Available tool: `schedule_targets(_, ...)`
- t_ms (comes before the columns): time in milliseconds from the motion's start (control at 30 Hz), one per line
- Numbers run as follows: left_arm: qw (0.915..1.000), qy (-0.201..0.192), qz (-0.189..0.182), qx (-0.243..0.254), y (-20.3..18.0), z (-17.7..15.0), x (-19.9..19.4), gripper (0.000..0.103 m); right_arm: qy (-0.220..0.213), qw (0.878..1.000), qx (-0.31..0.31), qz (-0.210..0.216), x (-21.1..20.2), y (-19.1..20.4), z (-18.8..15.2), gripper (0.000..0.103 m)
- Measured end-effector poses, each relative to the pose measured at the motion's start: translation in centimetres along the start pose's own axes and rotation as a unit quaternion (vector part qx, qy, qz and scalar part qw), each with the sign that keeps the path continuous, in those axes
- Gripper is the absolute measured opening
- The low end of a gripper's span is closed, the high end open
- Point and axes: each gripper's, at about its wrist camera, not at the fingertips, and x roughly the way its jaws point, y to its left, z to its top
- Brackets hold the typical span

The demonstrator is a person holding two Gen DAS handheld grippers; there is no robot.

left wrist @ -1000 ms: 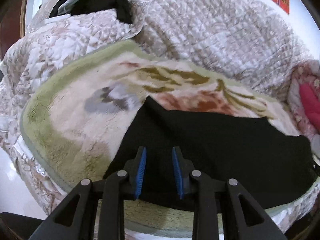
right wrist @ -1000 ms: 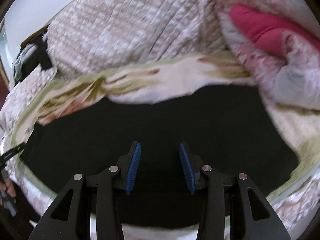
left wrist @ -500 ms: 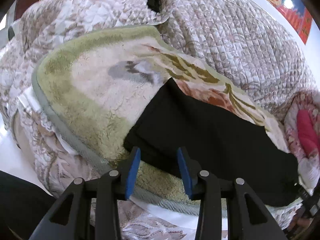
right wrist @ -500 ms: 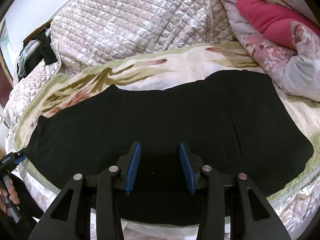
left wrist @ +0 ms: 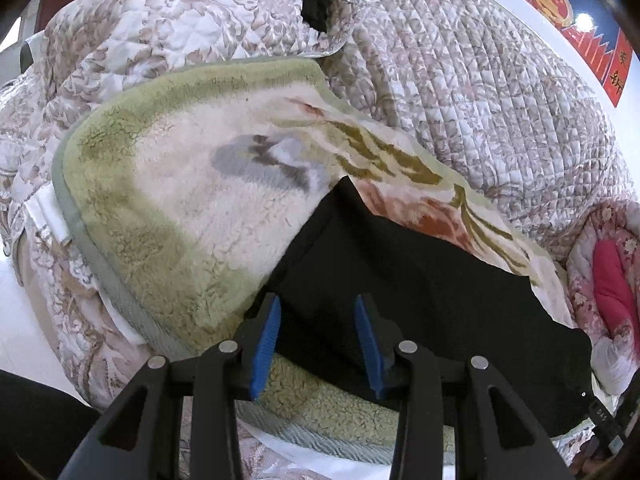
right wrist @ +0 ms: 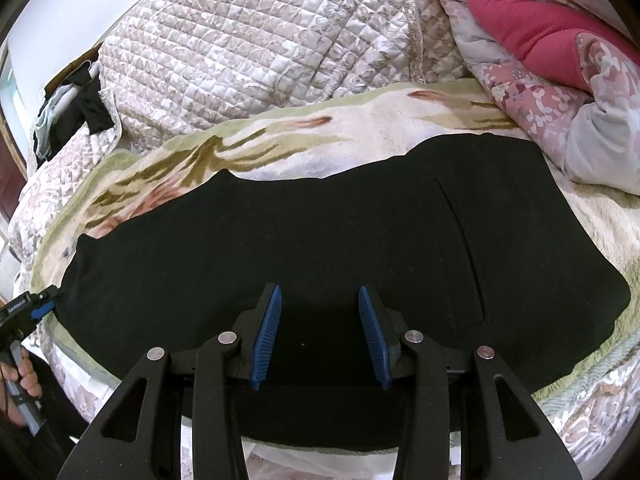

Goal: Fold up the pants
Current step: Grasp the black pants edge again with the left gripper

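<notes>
Black pants (right wrist: 320, 240) lie folded lengthwise in one long strip across a fleece blanket (right wrist: 360, 140), waist and pocket to the right. My left gripper (left wrist: 316, 300) hovers at the near corner of the leg end (left wrist: 420, 288). Its jaws are closing, with black cloth showing in the gap and the blue pads clear of it. In the right wrist view the left gripper (right wrist: 44, 300) sits at the strip's left tip, held by a hand (right wrist: 24, 372). My right gripper (right wrist: 318, 292) stands open over the near long edge, gripping nothing.
The blanket (left wrist: 180, 200) covers a bed with a quilted floral cover (left wrist: 460, 80). A pink flowered duvet with a red lining (right wrist: 540, 32) is bunched at the right end. Dark clothes (right wrist: 76, 120) are piled at the far left. A red poster (left wrist: 560, 0) hangs on the wall.
The left gripper has shifted along the leg to its end corner and rolled, and its jaws stand wider than a second ago. The right gripper has stayed in place.
</notes>
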Motion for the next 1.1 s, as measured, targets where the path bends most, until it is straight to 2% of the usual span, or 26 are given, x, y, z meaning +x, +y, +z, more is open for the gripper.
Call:
schedule_targets(100, 0.9998, -0.007, 0.014, 0.010, -0.1, 0.1, 0.0, 0.013, 0.001, 1.000, 0.000, 0.000, 0.1, -0.1, 0.0, 0.041)
schedule_targets(133, 0.9998, -0.007, 0.014, 0.011, -0.1, 0.2, 0.1, 0.008, 0.000, 1.000, 0.000, 0.001, 0.0, -0.1, 0.0, 0.041)
schedule_targets(300, 0.9987, -0.028, 0.030, 0.030, -0.4, 0.4, -0.9, 0.004, 0.000, 1.000, 0.003, 0.003, 0.0, -0.3, 0.0, 0.041)
schedule_targets(433, 0.9961, -0.044, 0.061, 0.047, -0.5, -0.2, -2.2, 0.004, -0.001, 1.000, 0.006, 0.003, -0.1, -0.3, -0.1, 0.041)
schedule_targets(500, 0.9950, -0.032, 0.080, 0.050, -0.3, -0.4, -1.4, 0.004, -0.001, 1.000, 0.006, 0.002, -0.1, -0.3, -0.1, 0.041)
schedule_targets(567, 0.9958, -0.011, 0.086, 0.028, 0.7, -0.4, -0.7, 0.006, -0.001, 1.000, 0.003, 0.002, -0.1, -0.5, 0.0, 0.041)
schedule_targets(600, 0.9953, -0.012, 0.093, 0.023, 0.8, -0.3, -0.8, 0.009, 0.000, 1.000, 0.002, 0.001, -0.1, -0.4, 0.0, 0.041)
schedule_targets(667, 0.9910, -0.029, 0.127, 0.030, 0.5, -0.1, -1.5, 0.009, -0.003, 1.000, -0.001, -0.011, -0.3, -0.4, -0.1, 0.041)
schedule_targets(700, 0.9900, -0.039, 0.131, 0.033, 0.2, 0.0, -1.9, 0.009, -0.009, 1.000, -0.002, -0.016, -0.5, -0.4, -0.1, 0.041)
schedule_targets(800, 0.9912, -0.057, 0.106, 0.056, -1.4, 0.3, -3.0, 0.011, -0.032, 0.999, 0.001, -0.039, -1.3, -0.6, 0.3, 0.041)
schedule_targets(867, 0.9921, -0.057, 0.074, 0.083, -3.2, 0.2, -3.0, 0.024, -0.043, 0.997, 0.019, -0.066, -1.7, -1.4, 0.5, 0.041)
schedule_targets(900, 0.9933, -0.046, 0.049, 0.094, -4.1, 0.2, -2.4, 0.036, -0.045, 0.996, 0.028, -0.077, -1.8, -1.9, 0.6, 0.041)
schedule_targets(1000, 0.9920, -0.002, 0.006, 0.126, -6.6, -0.3, 0.0, 0.038, -0.056, 0.989, 0.080, -0.113, -2.5, -4.5, 0.7, 0.041)
schedule_targets(1033, 0.9902, 0.012, 0.001, 0.139, -7.1, -0.6, 1.2, 0.038, -0.062, 0.985, 0.099, -0.129, -2.9, -5.4, 0.7, 0.041)
schedule_targets(1100, 0.9881, 0.045, 0.025, 0.145, -7.3, -1.2, 3.2, 0.038, -0.081, 0.978, 0.128, -0.142, -4.1, -6.4, 0.7, 0.041)
